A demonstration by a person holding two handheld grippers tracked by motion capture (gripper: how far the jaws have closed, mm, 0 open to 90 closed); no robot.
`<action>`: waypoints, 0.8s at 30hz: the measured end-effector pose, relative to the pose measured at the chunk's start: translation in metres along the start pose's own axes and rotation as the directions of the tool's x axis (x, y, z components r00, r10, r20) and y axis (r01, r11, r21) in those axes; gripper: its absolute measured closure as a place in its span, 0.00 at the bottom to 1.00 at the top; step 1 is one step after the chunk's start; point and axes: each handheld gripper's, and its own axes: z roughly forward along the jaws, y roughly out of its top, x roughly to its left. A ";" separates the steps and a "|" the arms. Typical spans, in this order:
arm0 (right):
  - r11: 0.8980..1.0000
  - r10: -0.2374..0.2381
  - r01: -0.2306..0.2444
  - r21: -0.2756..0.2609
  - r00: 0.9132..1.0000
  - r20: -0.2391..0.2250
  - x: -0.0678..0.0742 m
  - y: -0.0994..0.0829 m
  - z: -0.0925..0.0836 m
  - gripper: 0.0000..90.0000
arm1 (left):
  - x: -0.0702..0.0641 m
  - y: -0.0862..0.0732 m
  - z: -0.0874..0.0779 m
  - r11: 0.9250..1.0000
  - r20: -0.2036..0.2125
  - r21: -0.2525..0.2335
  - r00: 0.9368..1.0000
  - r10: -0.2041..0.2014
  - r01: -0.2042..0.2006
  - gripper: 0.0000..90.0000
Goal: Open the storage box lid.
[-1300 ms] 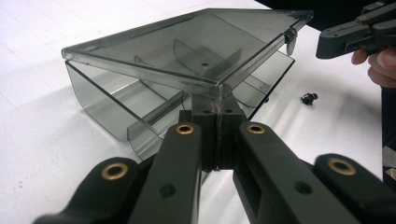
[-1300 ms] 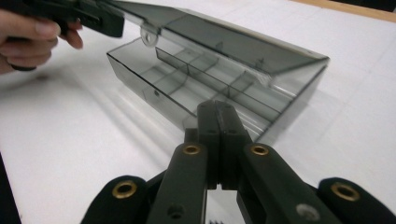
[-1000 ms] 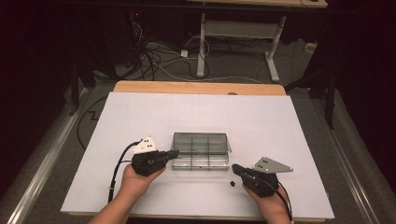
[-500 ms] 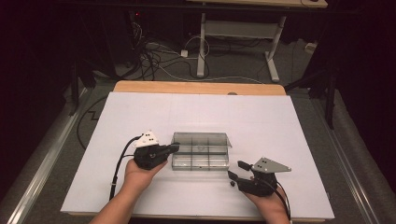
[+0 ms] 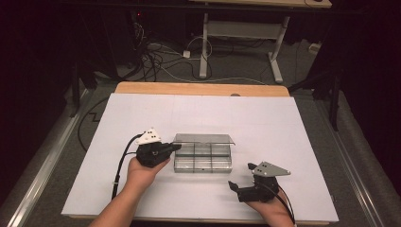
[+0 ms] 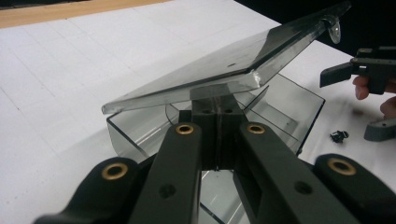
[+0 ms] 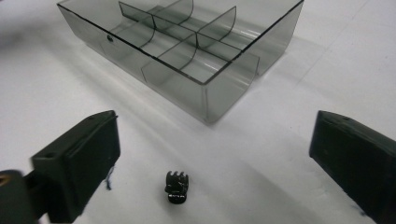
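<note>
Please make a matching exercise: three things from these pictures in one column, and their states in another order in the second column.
1. lid
2. small black part
3. right gripper

A. lies loose on the white table
B. jaws wide apart, holding nothing
C. raised at a tilt, pinched by the left gripper

Pairs: 1-C, 2-A, 3-B
</note>
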 end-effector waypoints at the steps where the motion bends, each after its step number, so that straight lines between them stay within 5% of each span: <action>1: 1.000 0.001 -0.001 0.007 1.000 0.000 -0.001 0.000 0.001 0.00 | 0.000 0.001 0.001 1.000 0.000 -0.002 1.000 0.000 0.000 0.97; 24: 1.000 -0.009 0.009 0.007 1.000 0.003 0.001 0.000 0.002 0.00 | 0.025 0.021 0.022 1.000 -0.078 0.016 0.997 -0.011 0.013 0.97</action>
